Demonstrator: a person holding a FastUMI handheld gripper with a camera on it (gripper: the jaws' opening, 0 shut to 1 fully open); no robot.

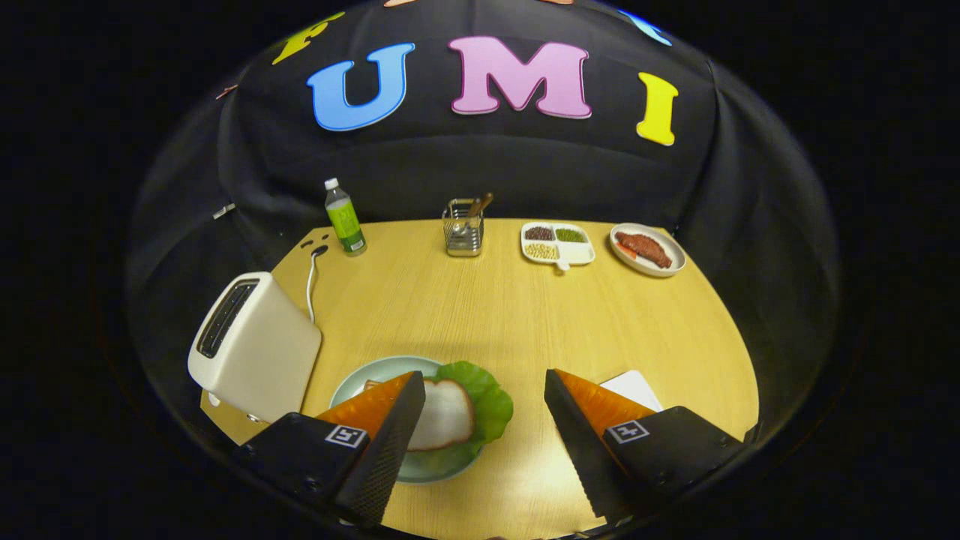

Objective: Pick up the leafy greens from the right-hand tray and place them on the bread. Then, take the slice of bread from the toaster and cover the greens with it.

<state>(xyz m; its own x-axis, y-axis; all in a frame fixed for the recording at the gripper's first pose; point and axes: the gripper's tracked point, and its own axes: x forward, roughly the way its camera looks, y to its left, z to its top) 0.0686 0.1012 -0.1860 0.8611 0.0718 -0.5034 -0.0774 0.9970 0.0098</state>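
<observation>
The top bread (pixel 444 414) already sits on the leafy greens (pixel 491 397) on the plate (pixel 375 373), so the job looks done, and the gripper (pixel 484 442) is wide open, holding nothing

Even, fairly bright light falls from above on the counter (pixel 517 322), leaving only soft, short shadows. The far cloth wall is dim. Fisheye bending curves the counter's edges, strongest beside the gripper (pixel 480 450), whose spread, empty fingers look slightly soft.
</observation>
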